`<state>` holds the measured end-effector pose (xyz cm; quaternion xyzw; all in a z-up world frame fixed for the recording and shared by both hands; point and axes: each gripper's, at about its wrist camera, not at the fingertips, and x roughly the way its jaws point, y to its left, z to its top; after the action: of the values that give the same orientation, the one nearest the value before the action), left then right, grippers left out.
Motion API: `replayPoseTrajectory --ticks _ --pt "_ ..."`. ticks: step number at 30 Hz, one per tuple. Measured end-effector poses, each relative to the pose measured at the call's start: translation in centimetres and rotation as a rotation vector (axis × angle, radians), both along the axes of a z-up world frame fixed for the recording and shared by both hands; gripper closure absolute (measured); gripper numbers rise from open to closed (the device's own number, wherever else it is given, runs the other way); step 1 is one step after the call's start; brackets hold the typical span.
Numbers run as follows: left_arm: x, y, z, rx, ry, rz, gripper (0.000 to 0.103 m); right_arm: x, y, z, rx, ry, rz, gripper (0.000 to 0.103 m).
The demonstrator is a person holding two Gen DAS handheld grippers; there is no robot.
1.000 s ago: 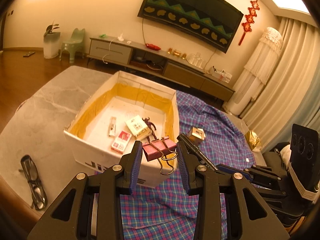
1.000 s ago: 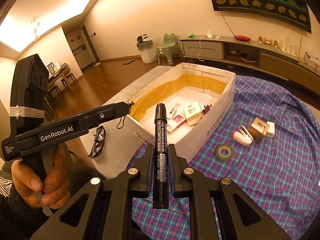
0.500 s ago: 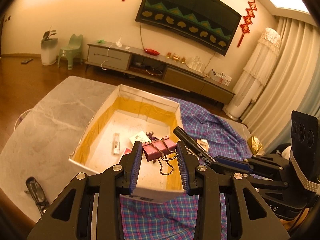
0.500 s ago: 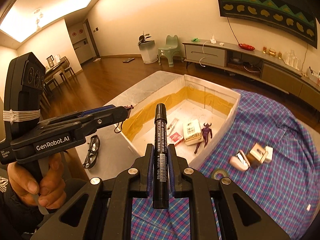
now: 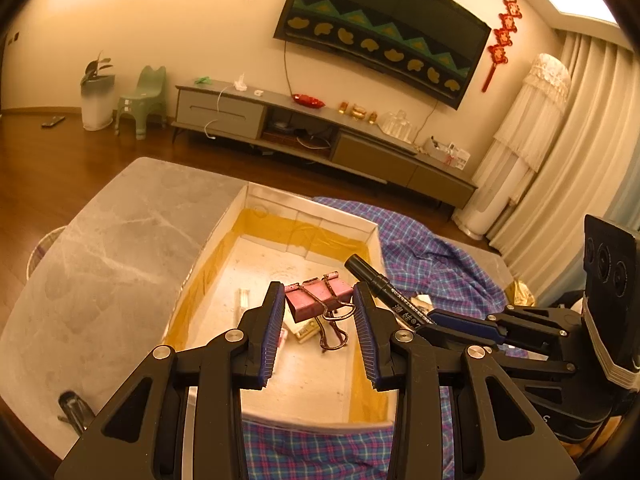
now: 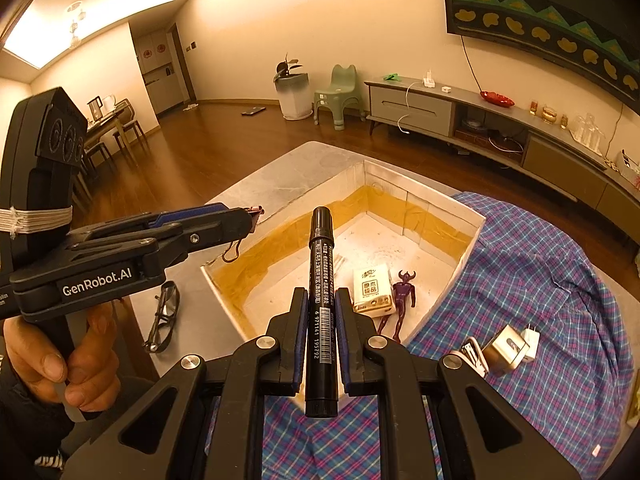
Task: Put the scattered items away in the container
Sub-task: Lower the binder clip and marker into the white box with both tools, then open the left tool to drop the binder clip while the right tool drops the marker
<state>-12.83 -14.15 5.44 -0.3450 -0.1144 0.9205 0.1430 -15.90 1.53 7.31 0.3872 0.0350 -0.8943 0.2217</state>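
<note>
Binder clip [image 5: 316, 298], pink body, wire handles hanging: clamped between the left gripper [image 5: 318, 322] pads, held above the open box [image 5: 372, 230]. Black marker [image 6: 320, 280], barcode label up, cap pointing forward: pinched tight along its barrel in the right gripper [image 6: 319, 332], over the box's near corner.

Judgement: drop step. Both loads should sit clear inside the walls before release; lower first, so the marker does not roll out or strike the tissue pack [image 6: 372, 288] and purple figure [image 6: 402, 300] already inside.

Box white, yellow-taped inside, on grey surface [image 5: 112, 248]. Checked cloth [image 6: 540, 280] carries the charger [image 6: 508, 348]; glasses [image 6: 162, 316] lie outside.
</note>
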Motion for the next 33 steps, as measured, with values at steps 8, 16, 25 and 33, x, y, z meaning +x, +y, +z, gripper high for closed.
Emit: replayPoseTrajectory --ticks 8,16,25,33 --pt "-3.7 0.4 -0.8 -0.05 -0.05 0.005 0.066 -3.4 -0.5 -0.9 0.05 -0.017 -0.004 0.088" --pt "-7.8 0.7 -1.8 -0.071 -0.114 -0.003 0.066 -6.8 0.1 -2.1 0.067 -0.057 -0.021 0.088" --pt "-11.9 1.8 -3.5 -0.09 -0.185 -0.011 0.066 -10.2 0.7 -3.7 0.117 -0.091 -0.05 0.088" --pt "-15.7 2.2 -6.1 -0.083 -0.289 0.016 0.066 -13.2 1.0 -5.4 0.178 -0.117 -0.066 0.088"
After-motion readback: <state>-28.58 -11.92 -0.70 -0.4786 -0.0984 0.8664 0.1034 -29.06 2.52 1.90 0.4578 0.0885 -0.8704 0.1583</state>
